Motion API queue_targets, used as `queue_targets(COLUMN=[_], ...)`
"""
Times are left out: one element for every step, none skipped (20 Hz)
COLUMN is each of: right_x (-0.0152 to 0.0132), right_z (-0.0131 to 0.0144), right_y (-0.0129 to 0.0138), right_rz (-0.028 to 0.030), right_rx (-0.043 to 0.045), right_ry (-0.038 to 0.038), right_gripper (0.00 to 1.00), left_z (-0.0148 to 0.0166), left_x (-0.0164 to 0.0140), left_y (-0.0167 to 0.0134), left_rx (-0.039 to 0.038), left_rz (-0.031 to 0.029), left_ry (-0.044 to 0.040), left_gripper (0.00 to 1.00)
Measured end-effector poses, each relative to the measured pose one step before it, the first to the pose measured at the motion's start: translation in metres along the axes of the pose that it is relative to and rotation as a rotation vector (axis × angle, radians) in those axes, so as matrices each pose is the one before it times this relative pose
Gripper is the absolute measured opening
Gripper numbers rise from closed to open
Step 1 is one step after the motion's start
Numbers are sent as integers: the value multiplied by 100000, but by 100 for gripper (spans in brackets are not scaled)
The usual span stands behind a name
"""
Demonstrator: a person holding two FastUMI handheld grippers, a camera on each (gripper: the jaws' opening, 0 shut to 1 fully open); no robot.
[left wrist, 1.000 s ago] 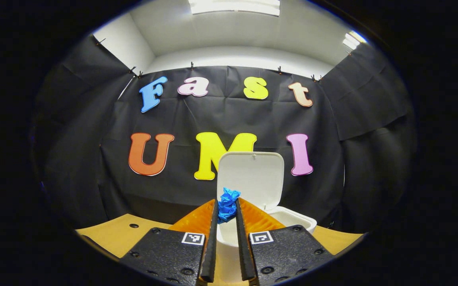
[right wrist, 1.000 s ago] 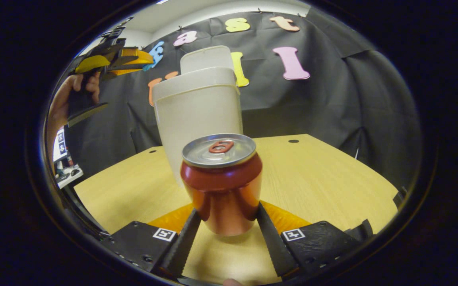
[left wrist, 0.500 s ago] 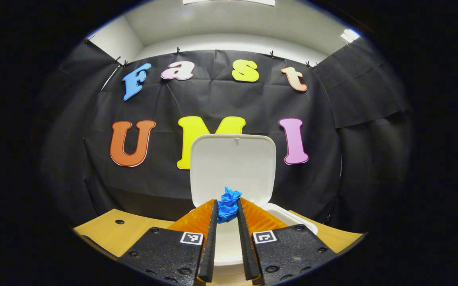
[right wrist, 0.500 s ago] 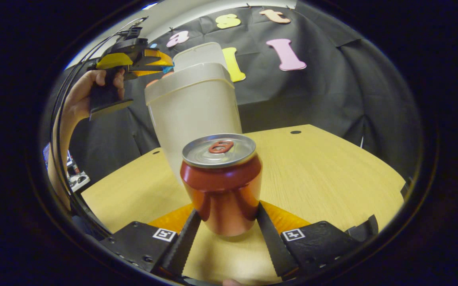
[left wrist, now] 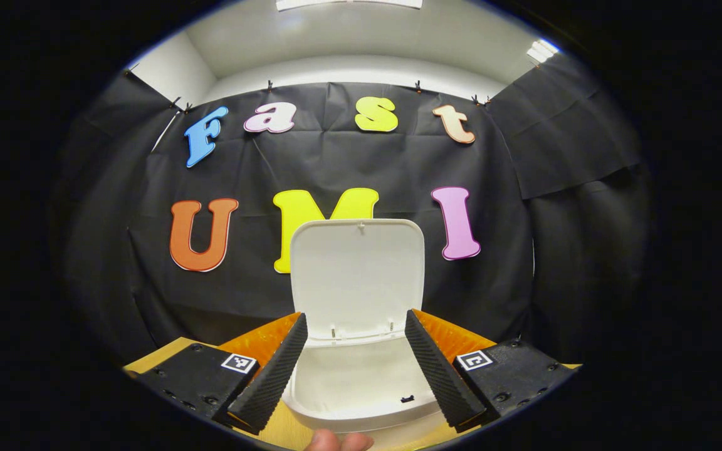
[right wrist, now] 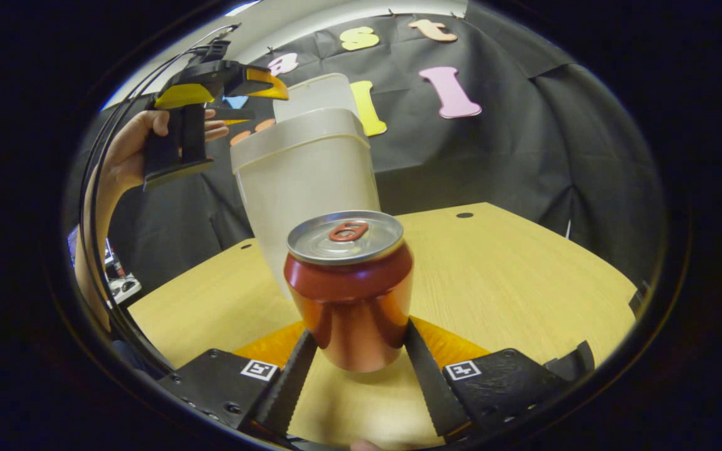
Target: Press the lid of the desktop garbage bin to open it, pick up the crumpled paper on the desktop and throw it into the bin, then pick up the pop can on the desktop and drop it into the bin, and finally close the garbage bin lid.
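Note:
The white bin (left wrist: 361,401) sits right under my left gripper (left wrist: 356,318), its lid (left wrist: 357,275) standing upright behind the mouth. That gripper is open, nothing between its fingers. In the right gripper view a red pop can (right wrist: 348,288) stands upright between my right gripper's (right wrist: 358,335) fingers, which press on both its sides just over the table (right wrist: 511,275). Behind the can rises the bin (right wrist: 308,181) with its raised lid (right wrist: 314,94). A hand (right wrist: 129,144) holds the left gripper (right wrist: 257,94) up beside the bin's top rim.
The wooden table has small dark holes (right wrist: 463,215) in it. Black cloth walls close the back and sides. A fingertip (left wrist: 336,441) shows at the bottom of the left gripper view. Bare tabletop stretches to the right of the can.
My left gripper has opened over the bin's mouth, and the blue crumpled paper it held has left its fingers. The right gripper still holds the can in the same spot.

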State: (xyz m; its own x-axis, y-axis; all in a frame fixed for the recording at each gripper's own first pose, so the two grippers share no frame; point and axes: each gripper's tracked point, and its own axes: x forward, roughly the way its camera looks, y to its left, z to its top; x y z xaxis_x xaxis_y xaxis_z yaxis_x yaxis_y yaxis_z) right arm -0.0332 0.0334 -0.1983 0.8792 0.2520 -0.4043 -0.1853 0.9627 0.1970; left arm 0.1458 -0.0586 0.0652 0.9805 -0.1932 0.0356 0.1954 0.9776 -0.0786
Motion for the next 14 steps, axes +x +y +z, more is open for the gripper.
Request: queue_targets(right_x=[-115,-108,-109,-151,-158,-221,-246,-311,-223,-248,-143,-198,-214,-111], right_z=[108,50,113,155,170,381,396,427,514,575,670,749,886,940], right_y=[-102,-157,-171,-80,-73,47,-110,1,-33,3,34,80,200,247], right_rz=[-660,-656,-717,-746,-387,-424,-559,-211,-259,-203,-438,-40,469,393], right_rx=[-7,-263,-405,-432,-342,-494,-588,-528,-519,-908,-989,-989,-1195,-1653], right_ry=[-231,-212,-209,-384,-415,-719,-639,-906,-952,-977,-771,-783,-775,-907], right_gripper=[81,81,81,81,81,81,81,82,82,81,81,81,81,81], left_z=[-7,5,-30,-88,-164,-227,-130,-93,-100,-2,-148,-253,-239,-283], left_x=[-165,-335,-311,-293,-423,-376,-464,-561,-623,-508,-528,-682,-739,-735], left_y=[4,123,207,251,280,264,261,392,482,520,488,471,486,455], left_rx=[-687,-180,-21,-47,-326,-128,115,186,145,-119,-24,24,248,389], left_rz=[-257,-192,341,324,257,152,276,420,497,662,596,694,471,650], left_ry=[5,97,197,202,152,344,218,130,-155,-325,66,186,114,251], left_gripper=[99,99,99,100,100,100,100,100,100,100,100,100,100,100])
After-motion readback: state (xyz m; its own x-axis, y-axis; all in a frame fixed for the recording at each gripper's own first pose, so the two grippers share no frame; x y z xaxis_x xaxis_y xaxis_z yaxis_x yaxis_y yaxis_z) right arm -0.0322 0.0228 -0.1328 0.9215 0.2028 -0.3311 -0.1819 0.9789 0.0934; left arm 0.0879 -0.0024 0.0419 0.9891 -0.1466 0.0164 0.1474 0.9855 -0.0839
